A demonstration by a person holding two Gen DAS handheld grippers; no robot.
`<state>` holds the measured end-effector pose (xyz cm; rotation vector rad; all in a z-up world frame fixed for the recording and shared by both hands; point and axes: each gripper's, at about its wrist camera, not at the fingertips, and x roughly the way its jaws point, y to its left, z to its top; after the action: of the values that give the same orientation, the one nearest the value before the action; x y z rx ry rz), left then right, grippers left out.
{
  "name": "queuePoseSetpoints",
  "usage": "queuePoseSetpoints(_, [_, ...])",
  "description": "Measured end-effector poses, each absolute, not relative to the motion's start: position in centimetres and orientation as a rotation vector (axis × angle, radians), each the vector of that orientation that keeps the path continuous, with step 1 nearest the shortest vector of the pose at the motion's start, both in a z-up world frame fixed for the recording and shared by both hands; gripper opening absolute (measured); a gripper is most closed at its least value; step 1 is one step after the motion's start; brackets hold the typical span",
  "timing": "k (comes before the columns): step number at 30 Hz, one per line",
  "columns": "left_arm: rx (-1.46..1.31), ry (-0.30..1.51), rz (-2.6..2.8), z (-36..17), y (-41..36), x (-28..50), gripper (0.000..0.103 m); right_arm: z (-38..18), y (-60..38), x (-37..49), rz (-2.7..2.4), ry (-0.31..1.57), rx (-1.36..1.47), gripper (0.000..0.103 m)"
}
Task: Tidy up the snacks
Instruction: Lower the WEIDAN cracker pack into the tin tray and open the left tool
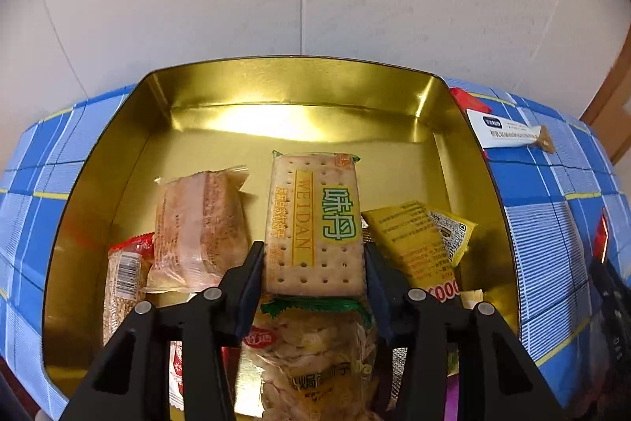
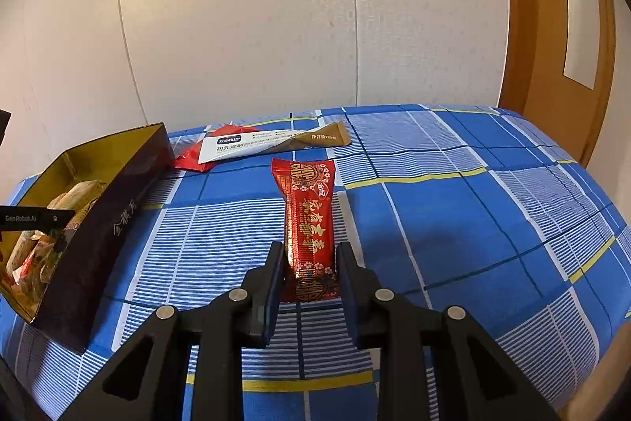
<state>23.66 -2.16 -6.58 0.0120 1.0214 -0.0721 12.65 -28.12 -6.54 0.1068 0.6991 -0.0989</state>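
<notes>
While the left hand-held gripper [image 1: 314, 255] clamps a cracker pack [image 1: 314, 221] — hiding snacks beneath — the right hand-held gripper [image 2: 309, 259] grips a red bar [image 2: 308, 223].

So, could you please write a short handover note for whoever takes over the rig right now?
Left gripper: shut on the Weidan cracker pack, held over the gold tin.
Right gripper: jaws around the red snack bar on the blue checked cloth, apparently gripping.
Done: several snacks already lie in the tin.
Left: release the cracker pack into the tin, bring over the red bar, then the white sachet and the red packet under it, beside the tin.
</notes>
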Motion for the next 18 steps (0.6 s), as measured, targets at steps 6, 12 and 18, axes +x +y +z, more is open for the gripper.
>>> queuePoseSetpoints(6, [0.024,0.998,-0.085,-6.6,-2.3,22.7,0.062,-6.7,-28.2,12.7,-0.094,0.705,0.107,0.027])
queuePoseSetpoints(12, [-0.002,0.966,-0.101,-6.0,-2.3,21.5,0.062,-6.5,-27.8,12.4,-0.077,0.689,0.098,0.027])
queuePoseSetpoints(18, [0.009,0.949,-0.110,-6.2,-2.7,20.4,0.062,-6.3,-26.2,12.2,-0.022,0.693,0.103,0.027])
